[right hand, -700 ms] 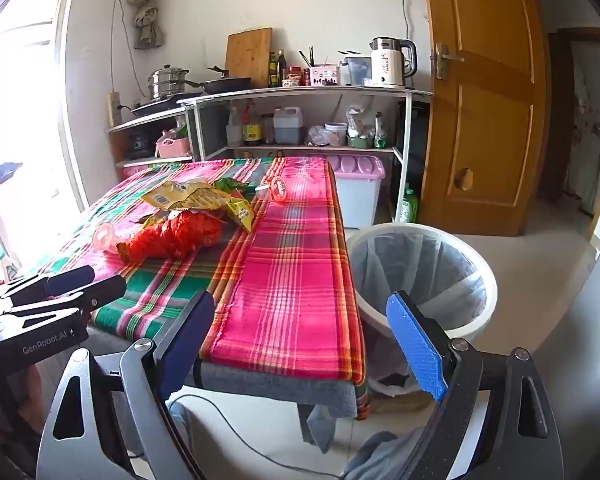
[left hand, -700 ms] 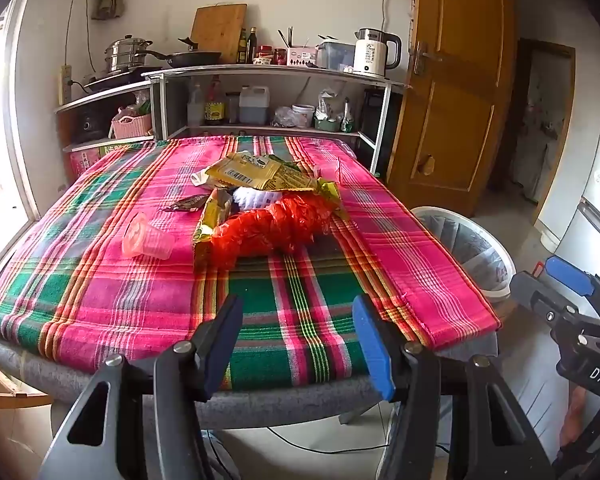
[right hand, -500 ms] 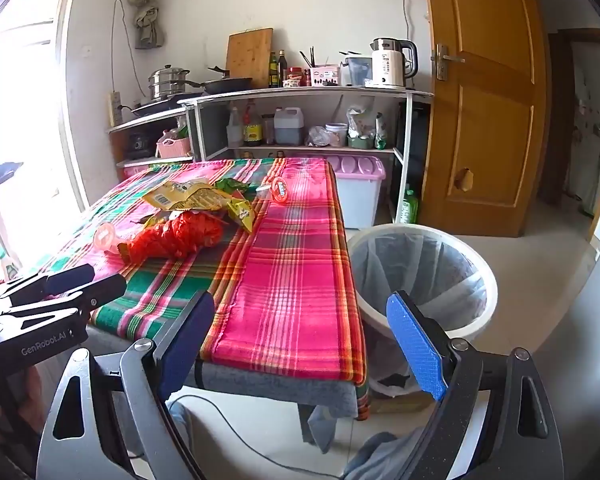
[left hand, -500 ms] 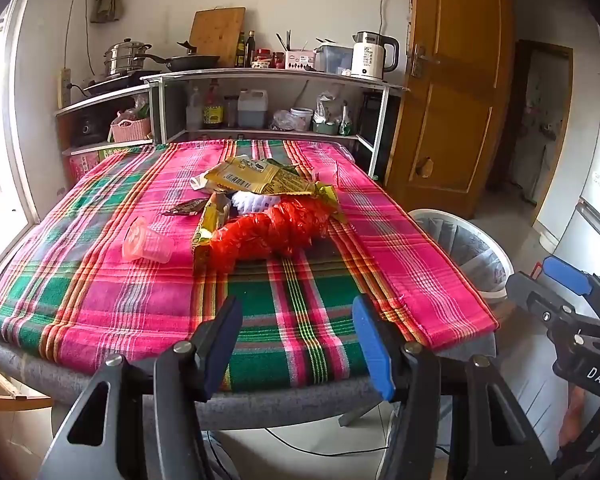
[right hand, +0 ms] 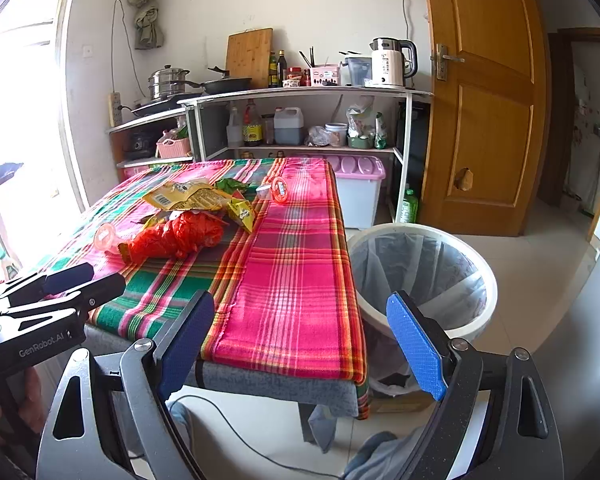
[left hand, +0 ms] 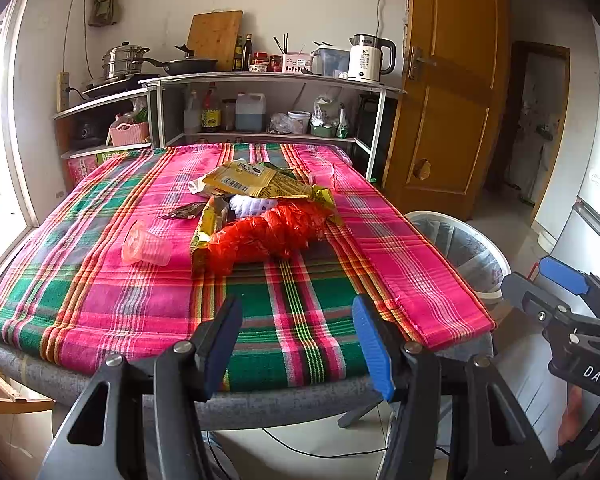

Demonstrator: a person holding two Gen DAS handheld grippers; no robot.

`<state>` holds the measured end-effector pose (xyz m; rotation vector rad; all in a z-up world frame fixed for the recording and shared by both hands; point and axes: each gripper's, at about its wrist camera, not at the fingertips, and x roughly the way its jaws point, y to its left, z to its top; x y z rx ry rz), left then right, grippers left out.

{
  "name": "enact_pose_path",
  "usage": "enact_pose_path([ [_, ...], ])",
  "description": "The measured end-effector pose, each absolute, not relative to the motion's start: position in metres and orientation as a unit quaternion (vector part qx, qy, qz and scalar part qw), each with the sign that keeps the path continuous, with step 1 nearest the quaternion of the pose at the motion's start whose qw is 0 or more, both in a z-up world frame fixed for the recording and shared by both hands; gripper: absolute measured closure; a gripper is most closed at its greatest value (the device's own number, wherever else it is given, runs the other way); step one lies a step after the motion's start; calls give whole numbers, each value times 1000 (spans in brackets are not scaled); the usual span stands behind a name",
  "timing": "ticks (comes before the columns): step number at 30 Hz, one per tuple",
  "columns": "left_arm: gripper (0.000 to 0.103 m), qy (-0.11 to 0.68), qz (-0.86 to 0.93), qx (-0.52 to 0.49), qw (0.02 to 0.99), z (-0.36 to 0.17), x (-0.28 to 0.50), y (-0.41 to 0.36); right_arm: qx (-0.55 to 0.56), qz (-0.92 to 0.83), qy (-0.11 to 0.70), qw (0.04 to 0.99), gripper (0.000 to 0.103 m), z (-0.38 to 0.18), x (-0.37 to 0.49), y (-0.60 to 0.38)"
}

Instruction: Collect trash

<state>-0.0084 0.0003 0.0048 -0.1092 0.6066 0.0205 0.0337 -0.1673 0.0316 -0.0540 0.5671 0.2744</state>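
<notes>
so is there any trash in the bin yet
No, the trash bin shows only its clear liner inside, and the red plastic bag and yellow wrappers lie on the table.

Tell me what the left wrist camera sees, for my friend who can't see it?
A pile of trash, a red plastic bag and yellow wrappers, lies on a plaid tablecloth. The open left tool hovers at the near edge; a lined bin stands right.

Left tongs slightly nearer table
</notes>
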Motion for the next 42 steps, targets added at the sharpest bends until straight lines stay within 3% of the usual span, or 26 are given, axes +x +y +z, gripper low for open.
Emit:
enact_pose_path([
  [42, 44, 295, 9, -48, 954, 6, -9, -3, -25, 136, 281, 950, 15, 26, 33, -168],
])
